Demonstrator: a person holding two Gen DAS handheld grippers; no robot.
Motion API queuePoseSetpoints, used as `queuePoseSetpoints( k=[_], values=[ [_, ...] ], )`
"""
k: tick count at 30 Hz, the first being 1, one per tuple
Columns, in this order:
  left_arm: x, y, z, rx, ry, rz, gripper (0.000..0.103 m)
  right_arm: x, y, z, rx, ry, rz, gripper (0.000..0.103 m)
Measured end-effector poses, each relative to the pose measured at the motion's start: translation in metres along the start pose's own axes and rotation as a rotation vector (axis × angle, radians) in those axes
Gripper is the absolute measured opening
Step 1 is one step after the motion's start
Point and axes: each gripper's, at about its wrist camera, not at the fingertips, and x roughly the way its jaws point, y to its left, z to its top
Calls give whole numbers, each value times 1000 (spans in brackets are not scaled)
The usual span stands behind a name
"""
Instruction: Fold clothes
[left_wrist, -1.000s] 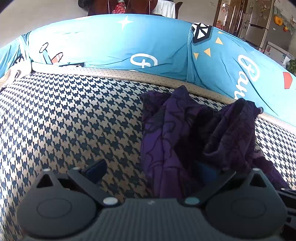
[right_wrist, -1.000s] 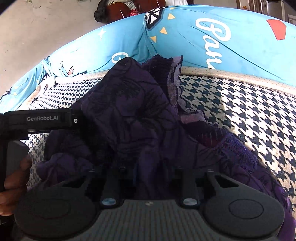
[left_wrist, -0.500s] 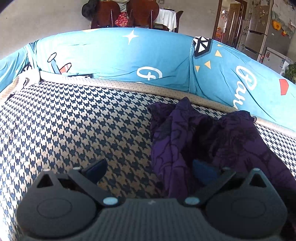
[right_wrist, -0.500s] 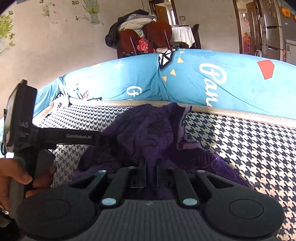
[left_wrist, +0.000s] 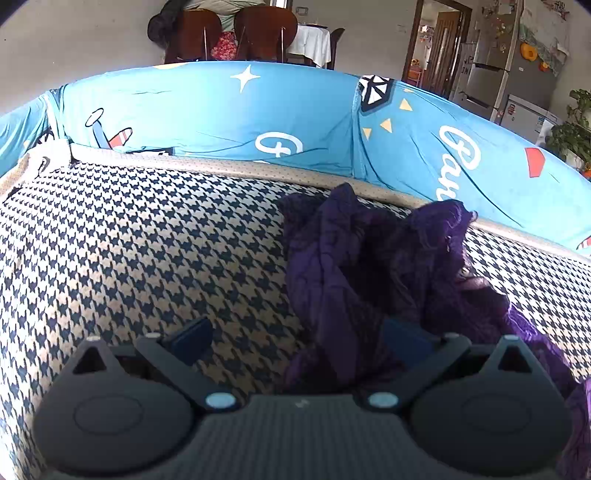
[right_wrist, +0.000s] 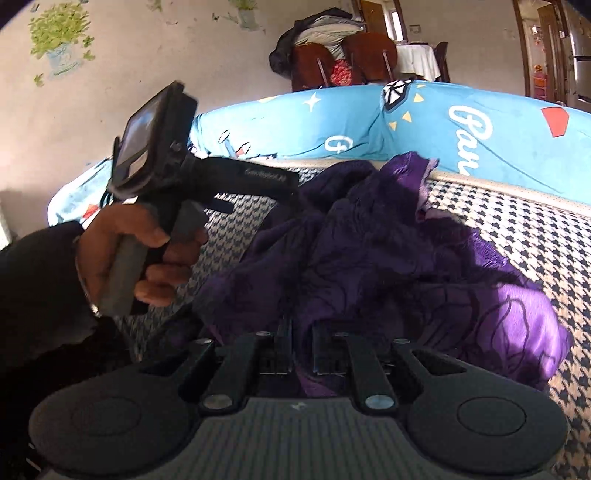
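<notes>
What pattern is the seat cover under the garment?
Navy-and-cream houndstooth on the seat cover; clearest in the left wrist view, beside the garment.

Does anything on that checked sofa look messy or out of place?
Only the purple garment: it lies bunched in a crumpled heap on the checked seat, not flat. The right hand-held gripper pinches a fold.

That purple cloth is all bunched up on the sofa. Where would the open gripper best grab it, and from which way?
Probably the loose fold of the purple garment nearest the left gripper, approached low and straight ahead across the houndstooth sofa seat. That fold drapes down between its open fingers and sits free of the heap. The right gripper already pinches the other side, so a second hold there would let the cloth be spread.
</notes>
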Motion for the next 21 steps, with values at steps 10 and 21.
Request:
queuePoseSetpoints(
  k=[10, 21],
  values=[
    [10, -19, -32, 141, 64, -7, 103, 0, -13, 13, -8, -1, 5, 32],
    [12, -12, -46, 171, 67, -23, 103, 20, -75, 66, 117, -87, -148, 50]
  ],
)
